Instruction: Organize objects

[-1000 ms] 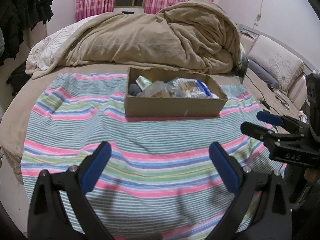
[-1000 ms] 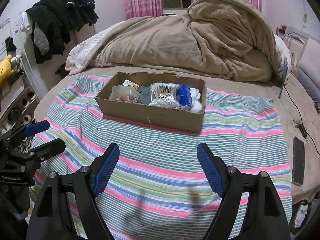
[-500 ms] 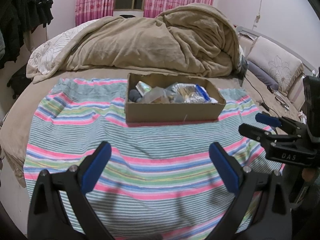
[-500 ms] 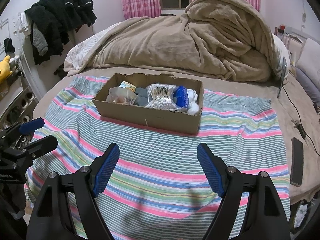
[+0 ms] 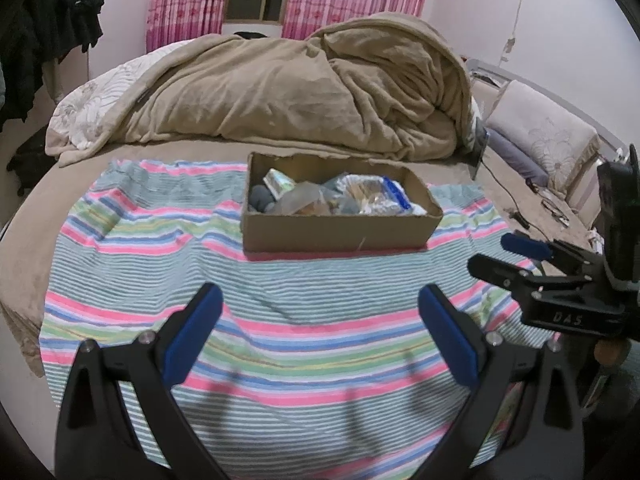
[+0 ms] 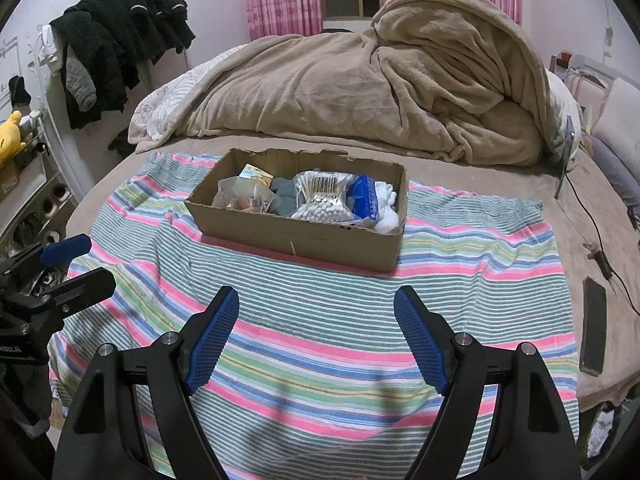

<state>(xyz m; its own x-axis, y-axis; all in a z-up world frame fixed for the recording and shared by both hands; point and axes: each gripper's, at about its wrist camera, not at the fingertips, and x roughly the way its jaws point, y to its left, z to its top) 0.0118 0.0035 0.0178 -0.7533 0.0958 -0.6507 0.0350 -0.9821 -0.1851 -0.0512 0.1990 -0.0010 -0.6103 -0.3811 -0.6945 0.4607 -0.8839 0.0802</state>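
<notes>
A cardboard box [image 6: 298, 220] sits on a striped cloth [image 6: 320, 320] spread over a round bed [image 6: 568, 216], and everything else is placed from that box. Inside it lie a clear bag of cotton swabs [image 6: 322, 198] near the middle, a blue packet [image 6: 366, 198] and something white [image 6: 388, 210] toward its right end, grey rolled pieces [image 6: 282, 194] and a crinkled clear bag [image 6: 242, 198] toward its left end. Behind the box a tan blanket [image 6: 360, 96] is heaped on the bed. The left tongs [image 5: 320, 336] hover over the cloth on the near side of the box, spread wide with nothing between them. The right tongs [image 6: 316, 336] hang on the near side of the box too, also wide and empty. A dark phone [image 6: 594, 324] lies on the bed well to the right of the box.
</notes>
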